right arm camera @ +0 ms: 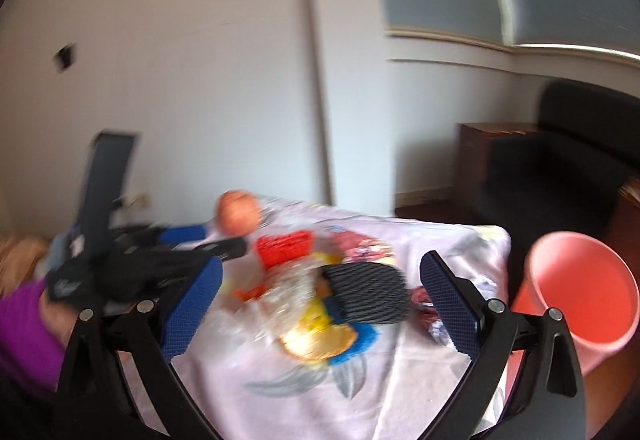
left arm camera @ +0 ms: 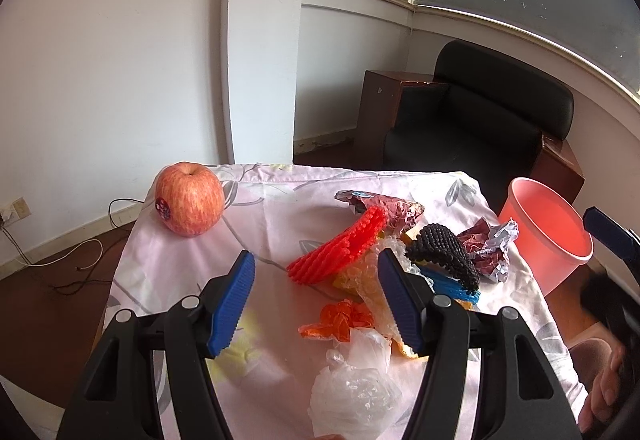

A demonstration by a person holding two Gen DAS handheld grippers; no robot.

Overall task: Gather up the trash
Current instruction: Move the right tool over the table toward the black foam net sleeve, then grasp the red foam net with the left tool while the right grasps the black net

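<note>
A pile of trash lies on the cloth-covered table: a red foam net, a black foam net, crumpled foil wrappers, an orange wrapper and clear plastic. My left gripper is open and empty, just above the near side of the pile. My right gripper is open and empty, hovering over the black net and a yellow-blue wrapper; this view is blurred. A pink bin stands past the table's right edge and also shows in the right wrist view.
A red apple sits at the table's far left corner. A black armchair stands behind the table by the window. Cables lie on the floor at left. The left gripper shows at the left of the right wrist view.
</note>
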